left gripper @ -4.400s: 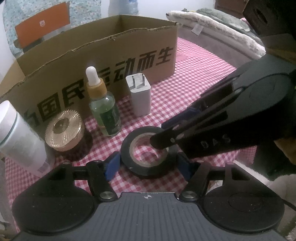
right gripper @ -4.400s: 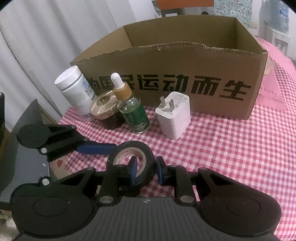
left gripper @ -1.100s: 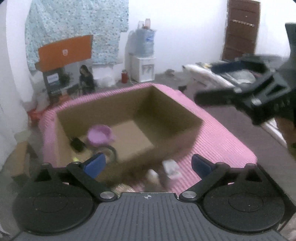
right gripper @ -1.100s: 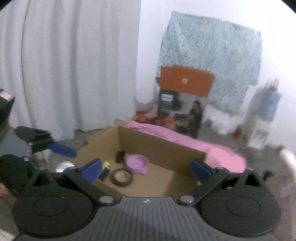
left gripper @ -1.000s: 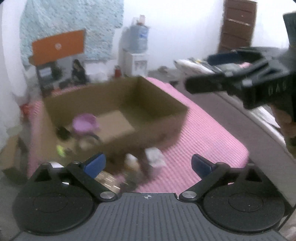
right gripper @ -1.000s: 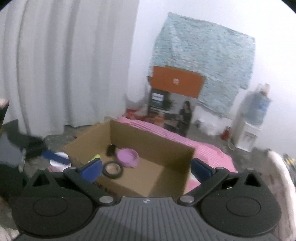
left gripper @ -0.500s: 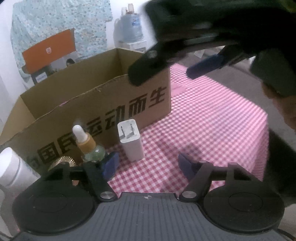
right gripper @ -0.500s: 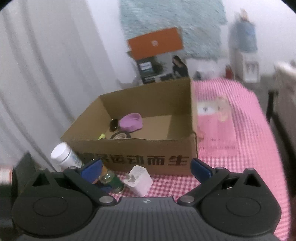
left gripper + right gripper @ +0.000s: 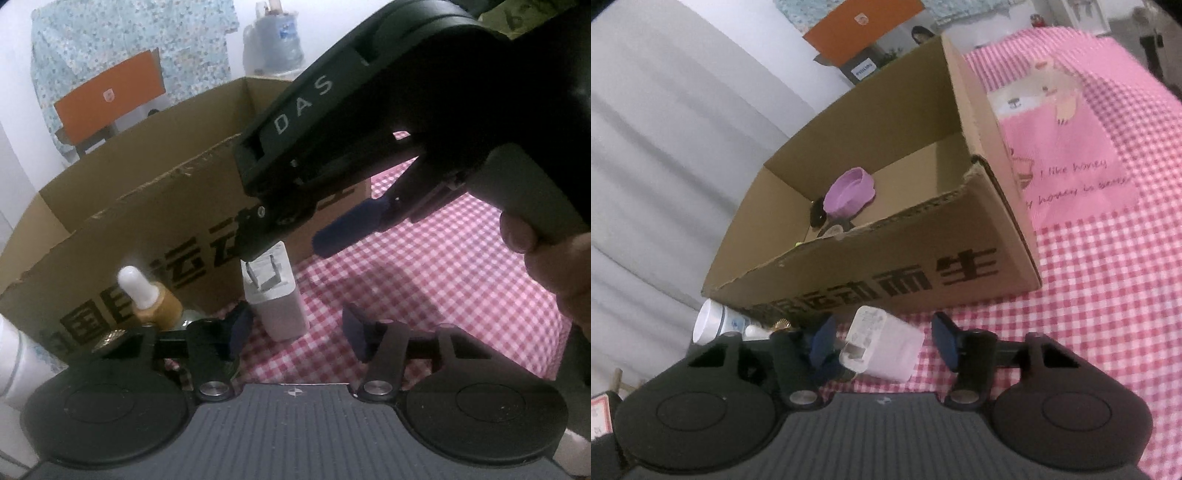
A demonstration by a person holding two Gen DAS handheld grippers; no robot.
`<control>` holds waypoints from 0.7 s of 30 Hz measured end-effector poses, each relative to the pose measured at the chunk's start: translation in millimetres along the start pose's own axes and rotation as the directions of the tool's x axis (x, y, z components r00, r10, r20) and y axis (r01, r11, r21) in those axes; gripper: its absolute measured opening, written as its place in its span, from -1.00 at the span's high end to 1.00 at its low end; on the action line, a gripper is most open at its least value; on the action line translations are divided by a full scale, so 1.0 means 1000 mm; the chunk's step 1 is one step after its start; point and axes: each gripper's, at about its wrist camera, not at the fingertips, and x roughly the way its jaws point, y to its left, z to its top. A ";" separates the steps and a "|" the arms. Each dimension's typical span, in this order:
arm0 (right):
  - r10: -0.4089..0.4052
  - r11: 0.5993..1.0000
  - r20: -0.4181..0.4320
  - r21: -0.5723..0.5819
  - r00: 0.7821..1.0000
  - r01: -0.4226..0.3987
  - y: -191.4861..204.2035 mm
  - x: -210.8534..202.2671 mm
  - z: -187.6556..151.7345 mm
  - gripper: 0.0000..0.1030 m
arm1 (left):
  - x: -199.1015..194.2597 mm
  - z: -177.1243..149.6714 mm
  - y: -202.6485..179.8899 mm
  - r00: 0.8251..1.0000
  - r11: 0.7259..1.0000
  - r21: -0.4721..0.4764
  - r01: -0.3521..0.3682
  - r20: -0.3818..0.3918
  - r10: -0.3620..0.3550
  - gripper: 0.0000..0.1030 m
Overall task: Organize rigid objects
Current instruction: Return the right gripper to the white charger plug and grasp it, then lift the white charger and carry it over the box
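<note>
Both grippers are coming down from above the open brown cardboard box (image 9: 923, 229) to the items left standing in front of it on the pink checked table (image 9: 424, 280). Black tape roll is now lying inside the box beside the purple bowl (image 9: 851, 194), so that item is done.

Next target: the white plug-in charger block (image 9: 275, 302). It is standing between the left gripper (image 9: 295, 328) fingers, which have just been narrowing; the left one looks close to or against its side, the right one is clear. Not yet pinched.

Right gripper (image 9: 882, 341) fingers have also been narrowing around the same charger; contact cannot be told.

Amber-capped dropper bottle (image 9: 147, 295) is waiting left of the left fingers.
</note>
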 end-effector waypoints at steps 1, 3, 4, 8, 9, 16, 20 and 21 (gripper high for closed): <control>0.005 1.000 -0.001 0.013 1.000 -0.005 -0.002 0.003 0.001 0.01 | 0.001 0.000 0.000 1.000 1.000 -0.001 -0.003 -0.001 0.003 0.02; 0.017 0.999 -0.010 0.039 1.000 -0.017 -0.007 0.009 0.003 0.19 | 0.002 0.001 0.000 1.000 1.000 -0.001 -0.010 -0.005 0.010 0.09; 0.026 0.998 -0.016 0.055 1.000 -0.025 -0.010 0.011 0.002 0.23 | 0.002 0.001 0.001 1.000 1.000 -0.003 -0.007 -0.008 0.007 0.11; 0.062 0.994 -0.015 0.093 0.998 -0.060 -0.015 0.010 -0.001 0.37 | 0.003 0.000 0.002 1.000 1.000 -0.014 0.006 -0.012 -0.006 0.21; 0.058 0.994 -0.010 0.090 0.998 -0.056 -0.014 0.009 -0.003 0.38 | 0.002 0.000 0.002 1.000 1.000 -0.018 0.012 -0.012 -0.012 0.22; 0.025 0.995 0.007 0.098 1.000 -0.025 -0.019 -0.010 -0.015 0.38 | -0.003 0.004 -0.006 0.996 0.996 -0.008 0.090 -0.014 -0.090 0.28; 0.003 0.993 0.016 0.118 1.000 -0.005 -0.026 -0.027 -0.026 0.38 | -0.013 0.001 -0.018 0.989 0.988 0.034 0.150 -0.016 -0.150 0.28; -0.001 0.992 0.018 0.128 1.000 -0.001 -0.028 -0.033 -0.027 0.38 | -0.015 -0.001 -0.021 0.986 0.985 0.044 0.166 -0.017 -0.166 0.28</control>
